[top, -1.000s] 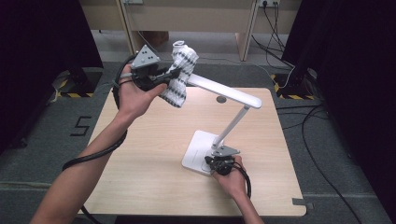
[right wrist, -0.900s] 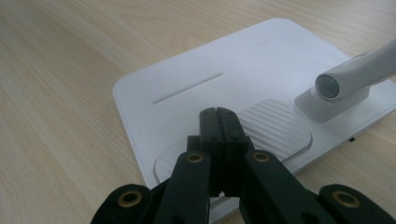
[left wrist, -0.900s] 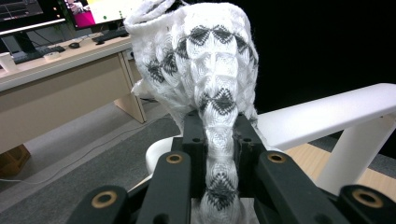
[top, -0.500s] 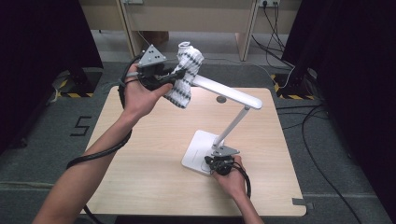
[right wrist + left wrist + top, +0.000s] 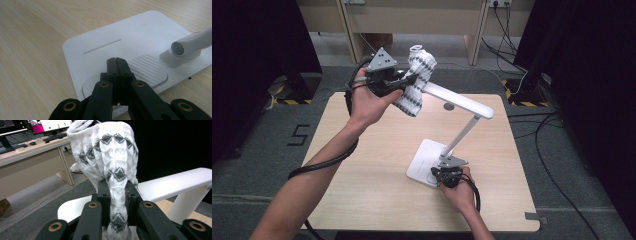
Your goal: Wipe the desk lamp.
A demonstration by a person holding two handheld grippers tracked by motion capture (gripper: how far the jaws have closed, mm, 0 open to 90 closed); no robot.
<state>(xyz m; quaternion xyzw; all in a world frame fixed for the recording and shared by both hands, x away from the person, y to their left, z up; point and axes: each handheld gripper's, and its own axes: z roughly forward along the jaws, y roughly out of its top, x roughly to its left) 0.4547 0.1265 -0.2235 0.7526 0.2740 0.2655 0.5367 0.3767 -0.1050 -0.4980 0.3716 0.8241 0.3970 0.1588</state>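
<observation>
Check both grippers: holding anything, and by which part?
Left gripper pinches the patterned cloth mid-length, its upper part draped over the lamp head. Right gripper is shut on nothing, tips over the lamp base.

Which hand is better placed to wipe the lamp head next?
Left. Its hand-held gripper is already shut on the patterned cloth right at the lamp head. The right hand-held gripper, jaws closed, sits on the lamp base, probably steadying it.
</observation>
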